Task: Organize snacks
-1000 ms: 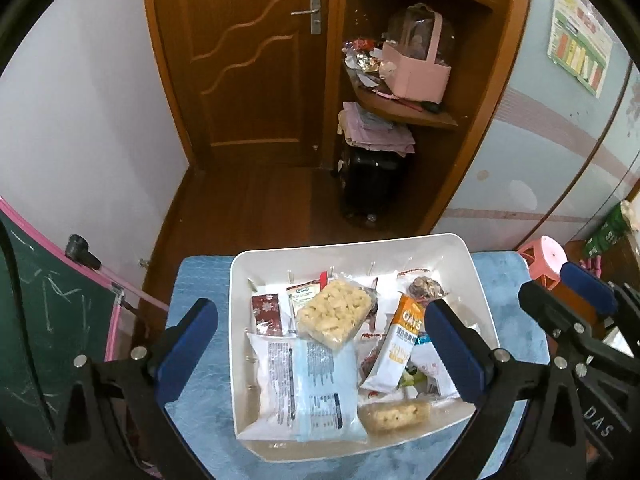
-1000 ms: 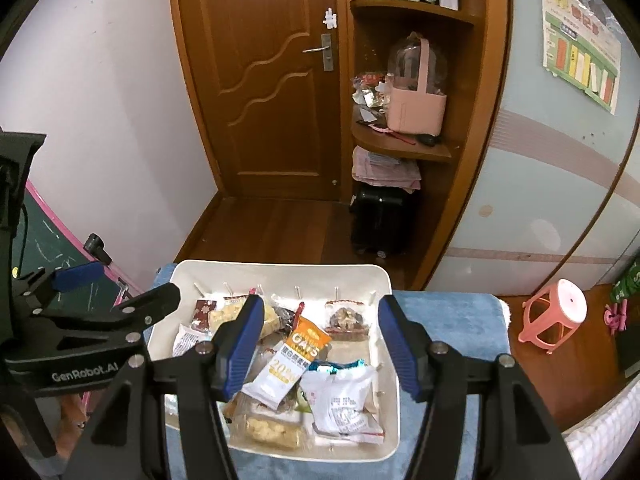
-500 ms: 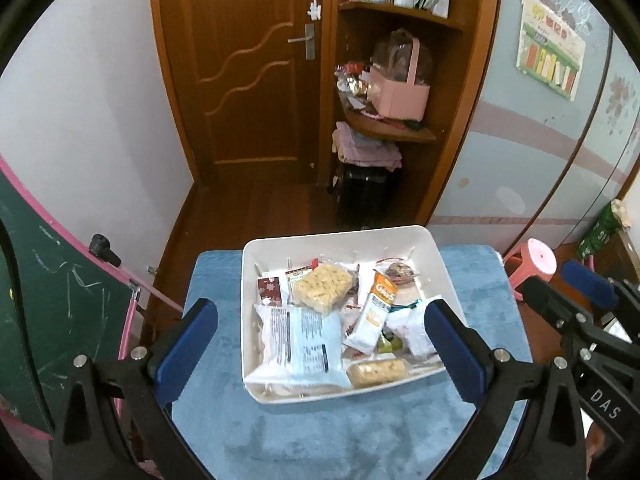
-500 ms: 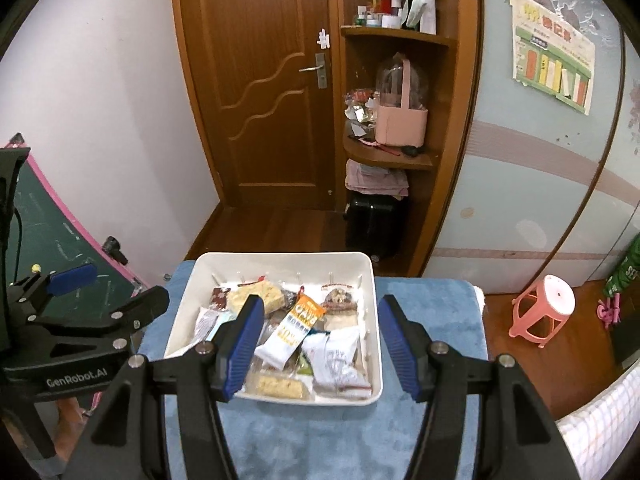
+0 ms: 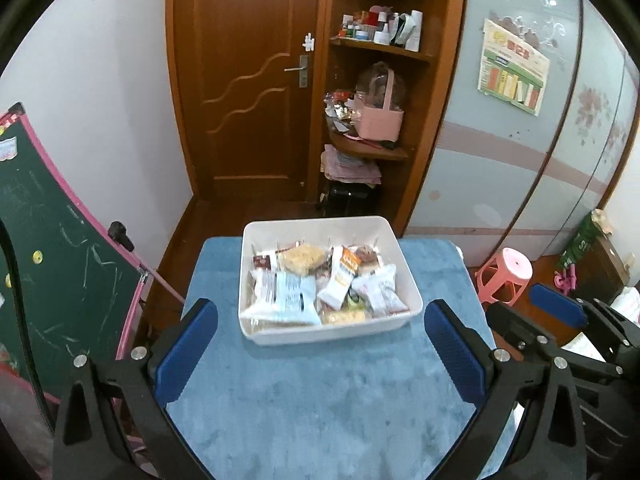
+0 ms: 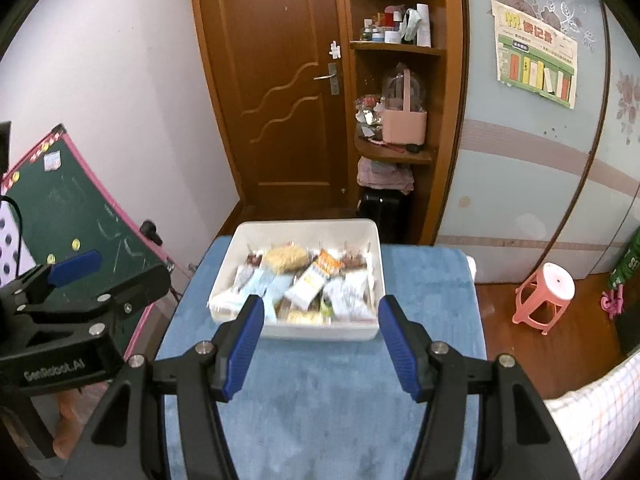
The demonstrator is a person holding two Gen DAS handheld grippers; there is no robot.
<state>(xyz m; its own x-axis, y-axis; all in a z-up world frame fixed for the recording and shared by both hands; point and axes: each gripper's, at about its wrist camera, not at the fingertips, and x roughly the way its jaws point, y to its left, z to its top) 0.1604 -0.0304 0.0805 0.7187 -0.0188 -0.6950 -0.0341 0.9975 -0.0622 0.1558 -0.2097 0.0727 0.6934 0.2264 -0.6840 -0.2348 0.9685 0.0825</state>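
A white plastic bin (image 5: 256, 236) full of wrapped snacks stands at the far end of a blue-covered table (image 5: 320, 400); it also shows in the right wrist view (image 6: 372, 240). Among the snacks are a pale blue packet (image 5: 292, 292), an orange-and-white bar (image 5: 340, 276) and a yellow noodle block (image 5: 302, 256). My left gripper (image 5: 320, 350) is open and empty, held back from the bin's near wall. My right gripper (image 6: 322, 344) is open and empty, just short of the bin; it also shows at the right of the left wrist view (image 5: 560, 312).
A green chalkboard with a pink frame (image 5: 52, 248) leans at the table's left. A pink stool (image 5: 506, 272) stands on the floor to the right. Behind the table are a wooden door (image 5: 244, 80) and corner shelves with a pink bag (image 5: 378, 120).
Both grippers have pulled back and up from the bin, which now looks smaller and farther away. More blue table shows in front. Both grippers stay open and empty.
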